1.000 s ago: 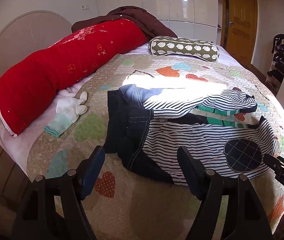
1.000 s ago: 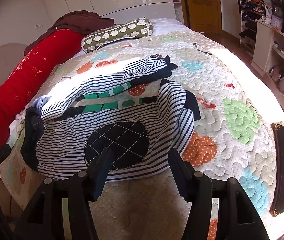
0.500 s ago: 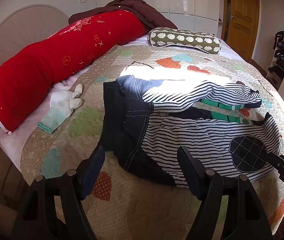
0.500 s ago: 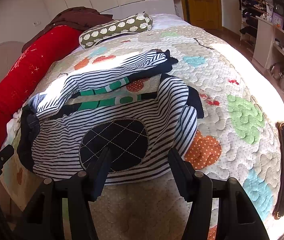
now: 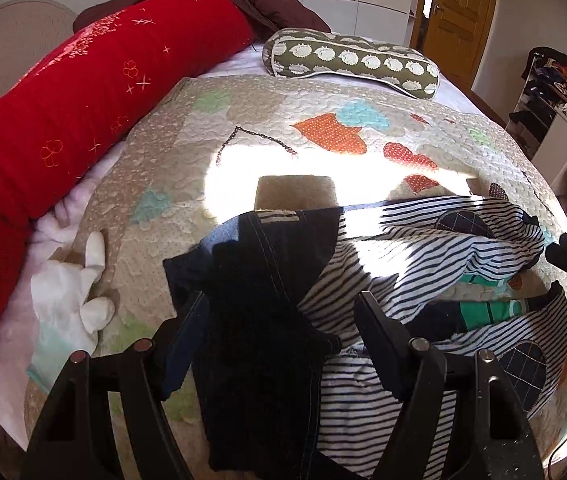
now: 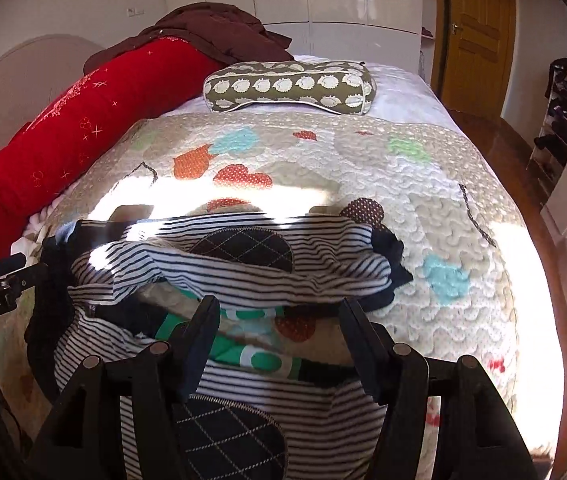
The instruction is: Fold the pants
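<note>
Your left gripper (image 5: 279, 328) stands spread, pinching nothing, over the dark waistband of the navy-and-white striped cotton pants (image 5: 411, 264). Your right gripper (image 6: 279, 332), jaws opening, straddles their legs on the patchwork quilt (image 6: 423, 184).

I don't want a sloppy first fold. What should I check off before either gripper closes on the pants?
1. Left gripper open over the dark waistband: ok, its fingers straddle the cloth without pinching.
2. Right gripper free of cloth: ok, its jaws are opening above the leg gap, nothing pinched.
3. Striped pants lying flat: not ok, the far leg is bunched and wrinkled.
4. Quilt beyond the pants free for folding: ok.
5. White glove clear of the pants: ok, it lies apart by the red bolster.
</note>
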A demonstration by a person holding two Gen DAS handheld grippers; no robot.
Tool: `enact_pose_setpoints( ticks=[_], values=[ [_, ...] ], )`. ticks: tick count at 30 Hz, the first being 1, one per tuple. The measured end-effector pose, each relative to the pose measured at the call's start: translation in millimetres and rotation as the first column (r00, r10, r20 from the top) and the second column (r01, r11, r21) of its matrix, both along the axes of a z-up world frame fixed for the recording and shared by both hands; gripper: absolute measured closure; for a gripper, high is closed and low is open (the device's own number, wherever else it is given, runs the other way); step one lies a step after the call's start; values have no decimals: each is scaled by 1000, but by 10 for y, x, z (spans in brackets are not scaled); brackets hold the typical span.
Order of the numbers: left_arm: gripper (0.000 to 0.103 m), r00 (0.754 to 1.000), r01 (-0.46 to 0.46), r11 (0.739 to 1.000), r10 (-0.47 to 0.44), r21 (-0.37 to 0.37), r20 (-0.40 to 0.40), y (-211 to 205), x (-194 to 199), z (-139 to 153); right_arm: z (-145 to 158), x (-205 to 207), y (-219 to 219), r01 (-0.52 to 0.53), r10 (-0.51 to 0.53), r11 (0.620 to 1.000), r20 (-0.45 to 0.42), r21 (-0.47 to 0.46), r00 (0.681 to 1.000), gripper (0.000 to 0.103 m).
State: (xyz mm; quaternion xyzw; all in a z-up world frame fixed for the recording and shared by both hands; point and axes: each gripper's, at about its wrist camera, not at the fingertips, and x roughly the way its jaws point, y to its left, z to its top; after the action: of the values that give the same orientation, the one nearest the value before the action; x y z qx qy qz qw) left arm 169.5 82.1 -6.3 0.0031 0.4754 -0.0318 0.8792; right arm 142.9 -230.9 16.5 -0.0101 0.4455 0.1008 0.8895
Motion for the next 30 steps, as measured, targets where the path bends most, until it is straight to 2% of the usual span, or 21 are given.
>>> enact_pose_setpoints(
  ticks=[5,10,13,17,19,20,21,22,23,24,26,30],
  values=[
    [29,996,54,998,-52,29,-73,56,585,-157,-250,887,203,-122,111,988,-115,-89,987,36],
    [29,975,146,989,-150,-33,-164,26,1010,-400,-584,1475,358,-204,180,974,-212,-98,960,36],
    [29,946,213,975,-222,-62,-235,-49,1159,-597,-726,1635,444,-244,220,967,-245,-73,944,36],
    [25,929,296,955,-287,3,-234,-187,1159,-659,-831,1717,549,-295,264,950,-241,-100,934,28],
    [25,930,294,956,-281,21,-236,-212,1138,-655,-860,1712,557,-298,267,949,-235,-107,934,26],
    [33,931,291,957,-277,21,-238,-218,1125,-650,-862,1694,554,-297,267,949,-228,-108,936,27],
    [42,932,293,956,-282,17,-230,-230,1095,-629,-862,1671,557,-301,272,947,-222,-108,936,38],
    [70,932,300,954,-290,13,-219,-251,1052,-594,-856,1637,568,-312,285,945,-227,-93,931,64],
    [92,930,306,952,-299,0,-216,-267,1024,-565,-834,1596,579,-324,301,944,-236,-67,924,80],
    [93,930,306,952,-299,0,-213,-288,1000,-534,-808,1566,596,-334,316,942,-249,-34,916,99],
    [93,942,300,952,-286,58,-177,-356,917,-442,-750,1496,630,-331,311,943,-247,-43,918,99],
    [93,964,254,965,-248,64,-92,-311,713,-115,-513,1243,570,-301,286,952,-194,-54,938,100]
  ],
)
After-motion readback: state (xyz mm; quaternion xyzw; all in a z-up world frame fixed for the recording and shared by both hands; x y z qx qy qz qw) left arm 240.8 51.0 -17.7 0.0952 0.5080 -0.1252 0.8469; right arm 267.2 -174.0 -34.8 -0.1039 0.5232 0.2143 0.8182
